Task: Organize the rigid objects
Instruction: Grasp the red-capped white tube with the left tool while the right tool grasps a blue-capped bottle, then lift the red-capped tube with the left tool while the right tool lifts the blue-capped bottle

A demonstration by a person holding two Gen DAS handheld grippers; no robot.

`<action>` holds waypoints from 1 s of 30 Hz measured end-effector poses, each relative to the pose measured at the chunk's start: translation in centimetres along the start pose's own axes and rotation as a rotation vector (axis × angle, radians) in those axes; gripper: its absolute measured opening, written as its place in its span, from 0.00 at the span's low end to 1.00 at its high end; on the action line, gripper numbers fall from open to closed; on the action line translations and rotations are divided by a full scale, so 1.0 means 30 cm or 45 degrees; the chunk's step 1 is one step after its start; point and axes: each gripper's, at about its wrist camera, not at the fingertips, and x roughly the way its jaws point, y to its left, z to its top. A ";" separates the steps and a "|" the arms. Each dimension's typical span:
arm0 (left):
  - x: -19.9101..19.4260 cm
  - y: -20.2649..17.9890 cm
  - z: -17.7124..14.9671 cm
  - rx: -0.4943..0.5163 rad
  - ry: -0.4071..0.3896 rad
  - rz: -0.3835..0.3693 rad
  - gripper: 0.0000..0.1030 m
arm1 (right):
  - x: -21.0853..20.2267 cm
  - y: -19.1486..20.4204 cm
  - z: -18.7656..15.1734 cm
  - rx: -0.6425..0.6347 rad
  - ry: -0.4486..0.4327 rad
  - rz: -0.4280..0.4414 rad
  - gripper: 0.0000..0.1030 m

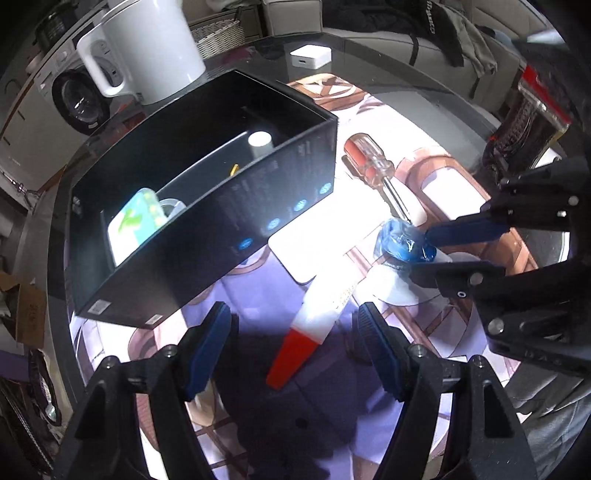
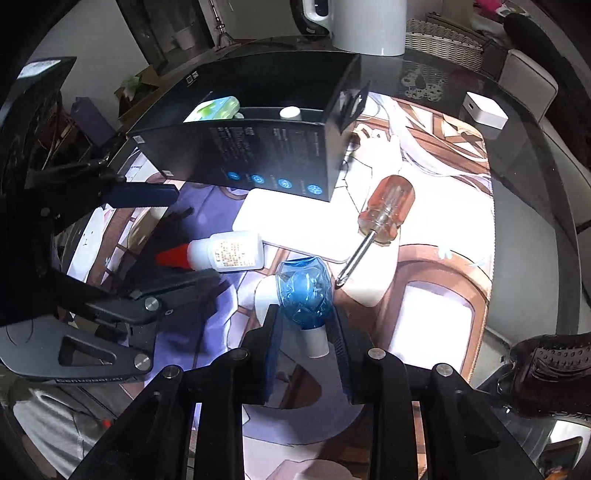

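Right wrist view: one blue-capped bottle (image 2: pixel 304 295) between clenched right jaws, left jaws released around one glue bottle (image 1: pixel 325 306)

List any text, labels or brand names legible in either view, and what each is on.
None reads with certainty.
Black box: white print and blue round icons on its side, too small.
Glue bottle: label print, blurred.
Left hand-held gripper: embossed wording on its frame, unclear.
Dark garment on the sofa: pale lettering, distorted.
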 end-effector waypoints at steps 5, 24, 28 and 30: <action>0.021 -0.010 0.008 0.002 0.012 -0.018 0.40 | -0.006 -0.006 0.002 -0.012 -0.014 -0.009 0.27; -0.022 0.217 -0.151 -0.161 0.045 0.034 0.22 | 0.025 0.093 0.046 -0.106 -0.019 -0.028 0.26; -0.017 0.242 -0.155 -0.169 0.036 0.027 0.30 | 0.035 0.112 0.035 -0.123 -0.011 -0.039 0.27; -0.015 0.243 -0.152 -0.160 0.037 0.042 0.33 | 0.044 0.114 0.031 -0.118 -0.007 -0.037 0.27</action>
